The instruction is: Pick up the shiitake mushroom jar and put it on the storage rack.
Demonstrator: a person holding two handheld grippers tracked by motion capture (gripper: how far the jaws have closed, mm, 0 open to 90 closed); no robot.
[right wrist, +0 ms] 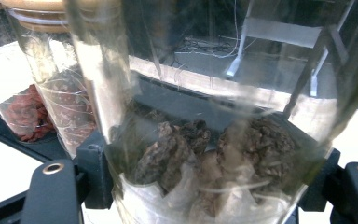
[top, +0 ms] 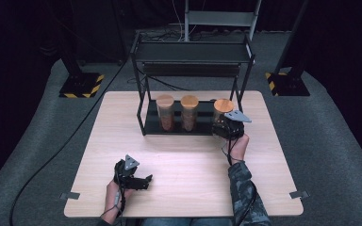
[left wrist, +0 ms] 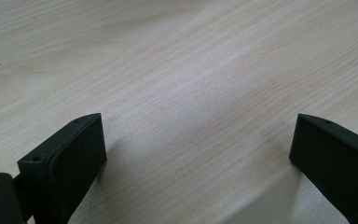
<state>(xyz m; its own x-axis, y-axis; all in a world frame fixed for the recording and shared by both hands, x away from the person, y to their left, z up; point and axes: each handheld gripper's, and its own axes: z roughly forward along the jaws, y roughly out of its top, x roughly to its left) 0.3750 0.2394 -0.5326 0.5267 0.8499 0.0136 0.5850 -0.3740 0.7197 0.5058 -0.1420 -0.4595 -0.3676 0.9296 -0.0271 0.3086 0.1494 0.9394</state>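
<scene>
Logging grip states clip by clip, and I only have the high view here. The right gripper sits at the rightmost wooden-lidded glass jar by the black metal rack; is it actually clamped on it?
Observer: Yes. In the right gripper view the right gripper has its black jaws pressed on both sides of the clear glass jar.
Operator: What is inside that jar?
Observer: Dark brown wrinkled dried pieces lie in its lower part.
Operator: And the left gripper, holding anything?
Observer: No. The left gripper has its jaws wide apart, with bare pale wooden table between them.
</scene>
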